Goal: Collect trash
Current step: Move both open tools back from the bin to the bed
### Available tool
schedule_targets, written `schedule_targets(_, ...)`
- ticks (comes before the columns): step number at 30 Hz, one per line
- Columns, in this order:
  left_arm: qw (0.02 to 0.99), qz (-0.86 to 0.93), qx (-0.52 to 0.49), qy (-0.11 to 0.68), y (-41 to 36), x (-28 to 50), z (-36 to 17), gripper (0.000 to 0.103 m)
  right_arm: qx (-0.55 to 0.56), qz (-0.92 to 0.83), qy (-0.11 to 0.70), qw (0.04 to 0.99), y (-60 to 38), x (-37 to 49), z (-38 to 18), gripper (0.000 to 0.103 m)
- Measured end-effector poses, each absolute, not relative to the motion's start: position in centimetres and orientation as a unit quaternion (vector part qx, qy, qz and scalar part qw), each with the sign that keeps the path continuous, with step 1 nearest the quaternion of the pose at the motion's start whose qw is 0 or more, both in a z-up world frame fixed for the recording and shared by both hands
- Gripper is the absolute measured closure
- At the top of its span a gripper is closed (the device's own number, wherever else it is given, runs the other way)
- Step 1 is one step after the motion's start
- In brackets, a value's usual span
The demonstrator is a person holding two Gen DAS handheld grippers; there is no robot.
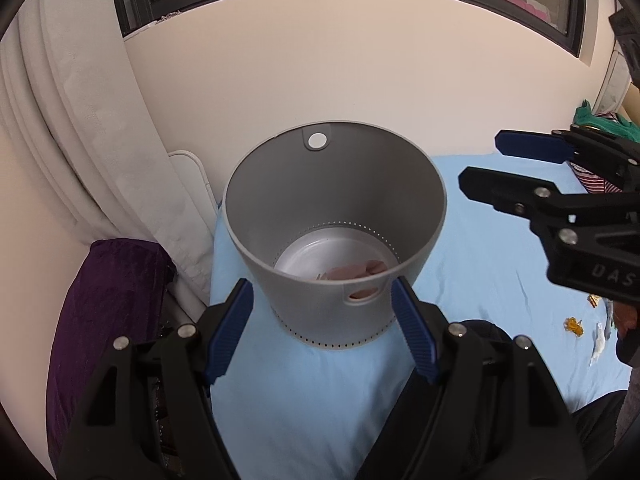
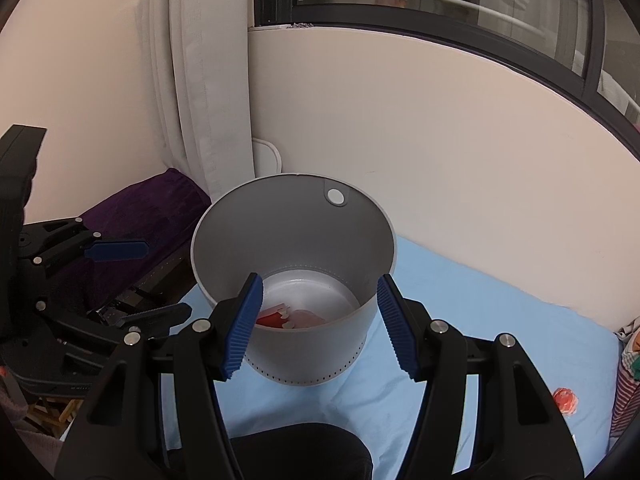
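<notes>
A grey round bin (image 1: 336, 216) stands on the light blue bed sheet (image 1: 312, 400); it also shows in the right wrist view (image 2: 294, 248). Pink and red wrappers lie at its bottom (image 1: 356, 270) (image 2: 288, 318). My left gripper (image 1: 322, 332) is open and empty, just short of the bin's near side. My right gripper (image 2: 316, 324) is open and empty over the bin's near rim; it also shows in the left wrist view (image 1: 480, 164). Small yellow and white scraps (image 1: 574, 326) lie on the sheet at the right. An orange-red wrapper (image 2: 565, 400) lies on the sheet at the right.
A cream wall (image 1: 360, 60) and window run behind the bed. White curtain (image 1: 80, 140) hangs at the left. A purple cushion (image 1: 108, 312) lies left of the bin. Clothes (image 1: 600, 120) are piled at the far right. A dark knee (image 2: 304, 452) is at the bottom.
</notes>
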State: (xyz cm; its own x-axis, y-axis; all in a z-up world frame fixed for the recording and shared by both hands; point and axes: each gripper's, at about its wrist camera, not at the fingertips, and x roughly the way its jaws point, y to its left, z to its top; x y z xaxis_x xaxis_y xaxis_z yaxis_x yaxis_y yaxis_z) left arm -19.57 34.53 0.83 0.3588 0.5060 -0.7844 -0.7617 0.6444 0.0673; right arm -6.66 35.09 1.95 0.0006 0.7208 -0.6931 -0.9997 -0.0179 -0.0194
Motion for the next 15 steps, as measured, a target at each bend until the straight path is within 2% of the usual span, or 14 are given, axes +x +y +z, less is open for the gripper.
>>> schedule_targets(15,0.791,0.477,-0.175,0.341,30.3,-22.3,0.6,0.031,-0.261,0.651,0.247,0.668,32.0,-8.2,1.6,0.046)
